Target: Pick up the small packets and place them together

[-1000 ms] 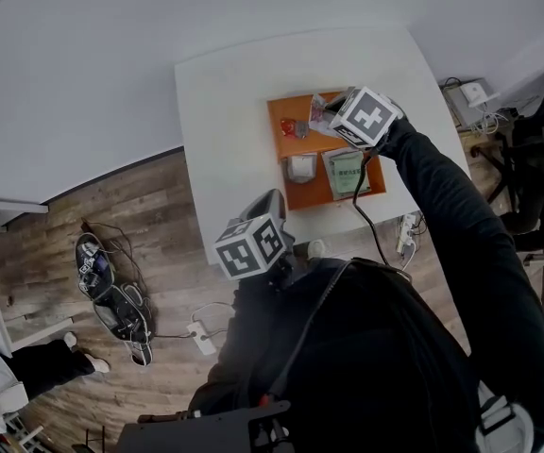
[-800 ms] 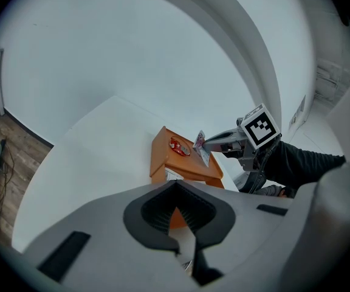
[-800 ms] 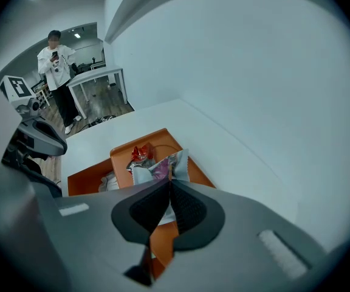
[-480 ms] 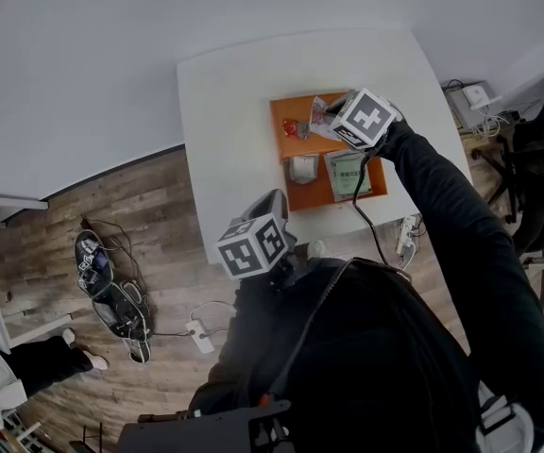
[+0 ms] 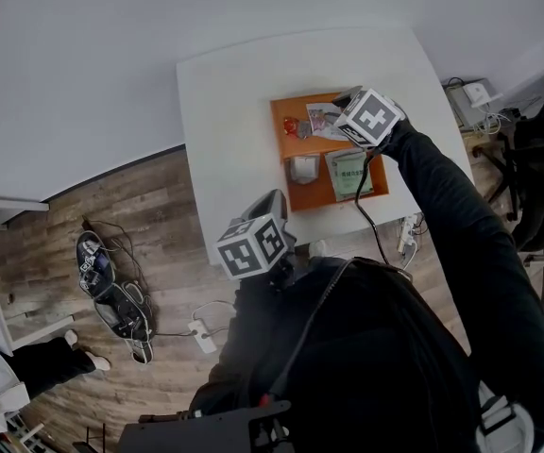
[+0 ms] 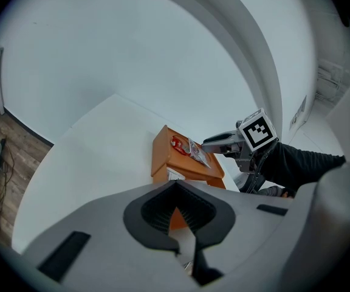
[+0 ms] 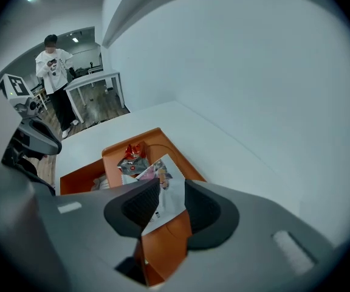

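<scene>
Pale packet (image 5: pixel 322 119) dropped beside red packet (image 5: pixel 291 126), below just-opened right claw (image 7: pixel 171 191), left claw (image 6: pixel 176 190) clenched

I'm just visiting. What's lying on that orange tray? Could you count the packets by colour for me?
Red packet: 1
Pink-and-white packet: 1
Small whitish packet: 1
Green packet: 1
Total: 4 packets, all on the orange tray.
</scene>
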### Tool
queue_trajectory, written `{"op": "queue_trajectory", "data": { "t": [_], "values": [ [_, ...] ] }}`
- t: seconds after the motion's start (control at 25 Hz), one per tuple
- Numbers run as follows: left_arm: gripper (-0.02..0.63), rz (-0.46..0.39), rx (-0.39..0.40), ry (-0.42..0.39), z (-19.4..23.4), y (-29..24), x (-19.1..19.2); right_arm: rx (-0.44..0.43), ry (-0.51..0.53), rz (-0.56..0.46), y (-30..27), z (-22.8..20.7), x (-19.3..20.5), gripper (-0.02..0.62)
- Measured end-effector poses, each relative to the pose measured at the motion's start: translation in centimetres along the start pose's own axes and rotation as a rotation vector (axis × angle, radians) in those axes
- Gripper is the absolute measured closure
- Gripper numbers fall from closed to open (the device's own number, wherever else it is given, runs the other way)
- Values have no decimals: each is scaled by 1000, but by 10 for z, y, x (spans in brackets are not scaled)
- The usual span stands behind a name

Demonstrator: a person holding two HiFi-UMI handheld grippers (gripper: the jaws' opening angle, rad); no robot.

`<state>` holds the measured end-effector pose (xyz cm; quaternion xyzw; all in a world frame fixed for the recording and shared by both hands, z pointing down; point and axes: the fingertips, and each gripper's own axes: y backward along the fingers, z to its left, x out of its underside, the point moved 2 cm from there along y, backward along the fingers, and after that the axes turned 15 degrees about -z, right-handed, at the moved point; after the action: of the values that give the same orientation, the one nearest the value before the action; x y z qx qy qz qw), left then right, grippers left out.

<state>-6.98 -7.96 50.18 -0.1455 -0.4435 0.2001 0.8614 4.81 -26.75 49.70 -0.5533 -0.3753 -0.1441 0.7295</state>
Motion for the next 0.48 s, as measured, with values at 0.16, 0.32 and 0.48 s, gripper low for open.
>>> {"op": "queue_trajectory", "data": {
  "t": [0.16,0.32,0.48],
  "values": [
    [607,5,9,-4,-2,0,2,14,10,-14,7,1,-1,477],
    [607,9,16,-8,-6,-1,3,29,21,-36,16,-1,-3,477],
    [607,14,19,-9,-8,0,4,0,81,-92,33,18,-18,476]
  ]
}}
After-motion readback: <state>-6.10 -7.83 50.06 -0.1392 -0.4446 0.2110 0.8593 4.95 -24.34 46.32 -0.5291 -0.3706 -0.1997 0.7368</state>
